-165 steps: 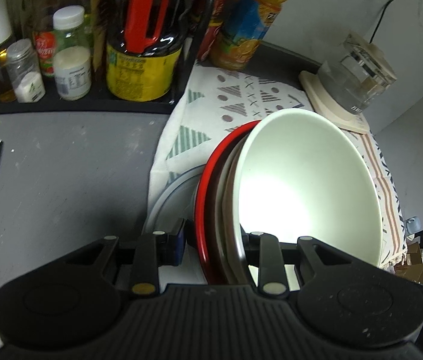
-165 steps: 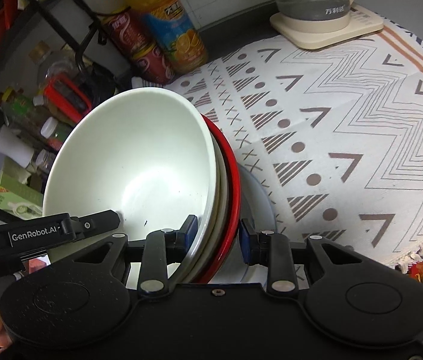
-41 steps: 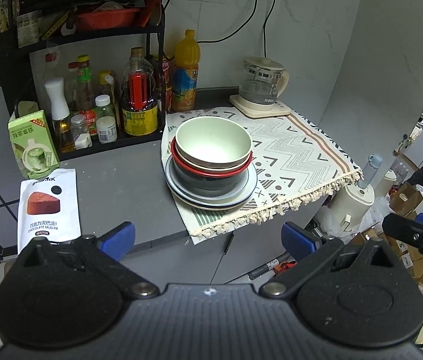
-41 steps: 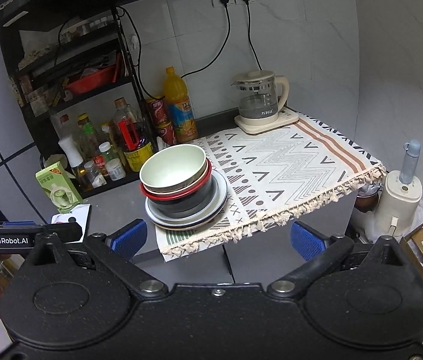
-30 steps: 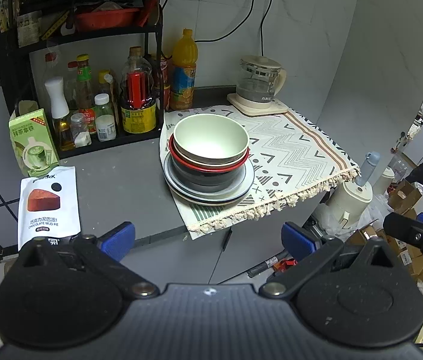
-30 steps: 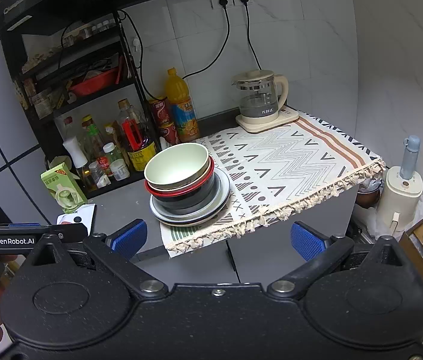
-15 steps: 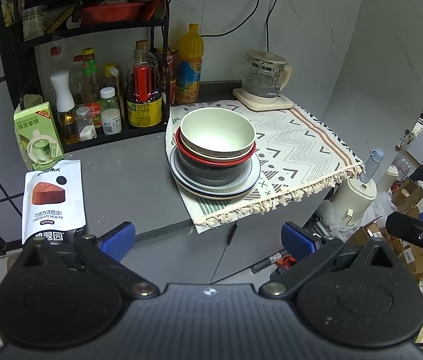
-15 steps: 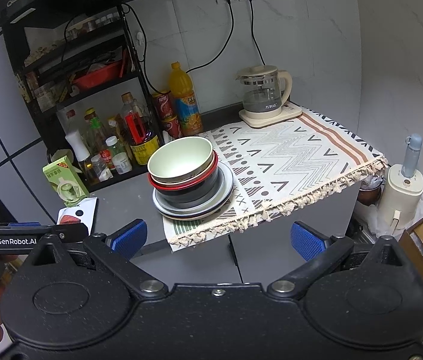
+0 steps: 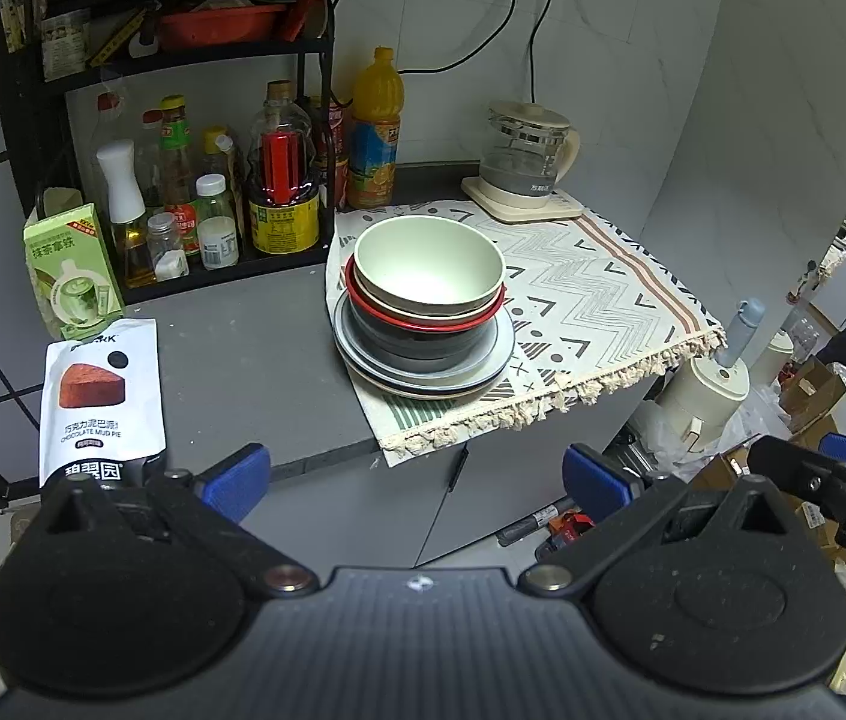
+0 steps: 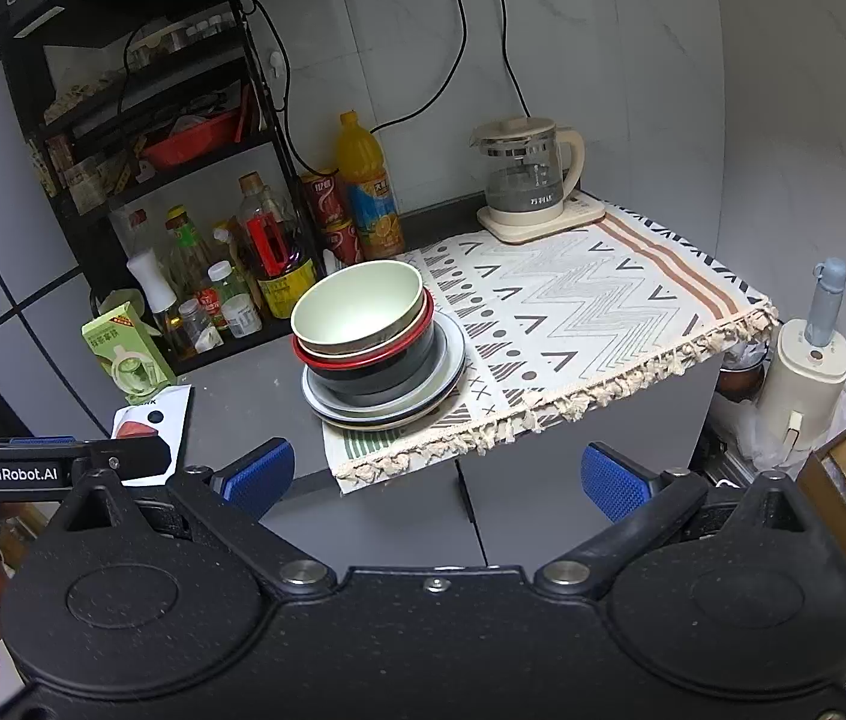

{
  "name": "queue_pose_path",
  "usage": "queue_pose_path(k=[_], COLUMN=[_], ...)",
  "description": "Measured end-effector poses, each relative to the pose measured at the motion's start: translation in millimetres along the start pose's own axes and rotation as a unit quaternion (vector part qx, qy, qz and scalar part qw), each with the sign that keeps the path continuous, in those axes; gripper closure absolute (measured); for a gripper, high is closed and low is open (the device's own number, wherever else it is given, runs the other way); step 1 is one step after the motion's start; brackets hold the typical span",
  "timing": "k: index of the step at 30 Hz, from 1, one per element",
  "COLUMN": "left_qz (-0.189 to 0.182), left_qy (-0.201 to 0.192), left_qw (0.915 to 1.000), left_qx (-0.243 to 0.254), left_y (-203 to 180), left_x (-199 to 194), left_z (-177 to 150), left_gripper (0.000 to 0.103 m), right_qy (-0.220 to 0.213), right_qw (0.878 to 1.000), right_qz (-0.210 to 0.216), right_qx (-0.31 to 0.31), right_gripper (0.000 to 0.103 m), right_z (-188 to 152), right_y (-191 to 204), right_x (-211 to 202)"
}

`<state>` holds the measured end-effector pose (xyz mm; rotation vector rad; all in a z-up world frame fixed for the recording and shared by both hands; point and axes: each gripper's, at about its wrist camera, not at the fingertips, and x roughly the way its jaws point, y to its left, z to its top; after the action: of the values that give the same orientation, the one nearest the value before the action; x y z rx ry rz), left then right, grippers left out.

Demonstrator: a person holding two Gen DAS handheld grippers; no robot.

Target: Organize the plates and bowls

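Note:
A stack of dishes stands on the counter at the left edge of the patterned cloth [image 9: 591,276]. A pale green bowl [image 9: 429,267] is on top, then a red-rimmed bowl [image 9: 423,319] and a dark bowl [image 9: 423,343], on grey plates [image 9: 498,354]. The stack also shows in the right wrist view [image 10: 375,348]. My left gripper [image 9: 417,477] is open and empty, well back from the counter. My right gripper [image 10: 435,477] is open and empty too, also far back.
A black rack with bottles and jars [image 9: 213,198] stands at the back left. An orange juice bottle [image 9: 372,132], a glass kettle [image 9: 522,156], a green carton [image 9: 72,270] and a snack pouch [image 9: 99,396] are on the counter. Boxes and an appliance [image 9: 717,384] sit on the floor right.
Both grippers, shut on the bowl stack 5.5 s ago, have let go, opened wide and pulled far back. In the last second the view has shifted only slightly.

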<state>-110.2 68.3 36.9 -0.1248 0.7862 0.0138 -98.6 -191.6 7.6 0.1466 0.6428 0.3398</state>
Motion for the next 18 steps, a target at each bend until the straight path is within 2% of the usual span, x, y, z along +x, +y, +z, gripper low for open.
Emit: queue_pose_path(k=[18], left_qz=[0.004], left_qy=[0.004], left_qw=[1.0000], left_qx=[-0.005], left_y=[0.4], left_x=[4.3], left_z=[2.6], left_gripper=[0.000], right_qy=[0.000], right_qw=[1.000], right_qz=[0.005], right_qx=[-0.009], right_gripper=[0.000], right_z=[5.5], right_y=[1.2], right_x=[3.5])
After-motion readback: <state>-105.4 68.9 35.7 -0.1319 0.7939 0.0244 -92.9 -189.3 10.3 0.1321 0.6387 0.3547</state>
